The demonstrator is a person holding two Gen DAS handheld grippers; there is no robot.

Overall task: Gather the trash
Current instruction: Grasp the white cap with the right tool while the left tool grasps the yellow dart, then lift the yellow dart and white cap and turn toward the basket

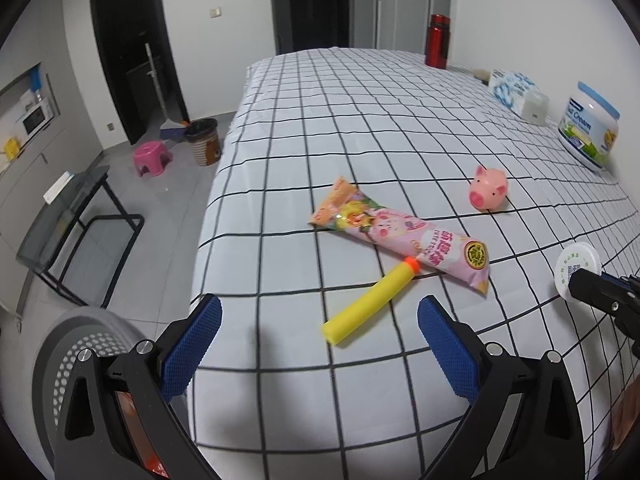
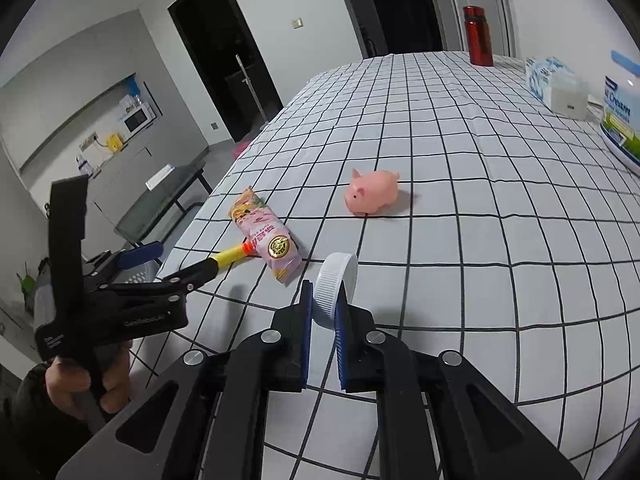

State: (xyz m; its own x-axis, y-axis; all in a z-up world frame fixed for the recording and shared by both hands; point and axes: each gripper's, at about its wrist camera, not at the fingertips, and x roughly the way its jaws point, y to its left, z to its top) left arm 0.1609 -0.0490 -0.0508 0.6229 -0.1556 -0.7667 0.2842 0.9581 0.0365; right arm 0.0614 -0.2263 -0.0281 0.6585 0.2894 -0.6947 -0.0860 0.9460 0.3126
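Observation:
A pink snack wrapper (image 1: 404,240) lies on the checked tablecloth (image 1: 360,120), with a yellow foam dart (image 1: 370,300) resting against its near end. My left gripper (image 1: 320,344) is open and empty, just short of the dart. My right gripper (image 2: 324,312) is shut on a white ribbed bottle cap (image 2: 334,288) and holds it on edge above the cloth. The cap (image 1: 576,272) and the right gripper's tip (image 1: 576,286) also show at the right of the left wrist view. The wrapper (image 2: 266,236) and dart (image 2: 230,256) lie to the left in the right wrist view.
A pink toy pig (image 1: 488,188) stands beyond the wrapper. A red flask (image 1: 438,40), tissue pack (image 1: 514,88) and cream tub (image 1: 590,128) line the table's right side. A grey perforated basket (image 1: 80,360) sits below the table's left edge. On the floor are a bin (image 1: 204,140) and pink stool (image 1: 152,158).

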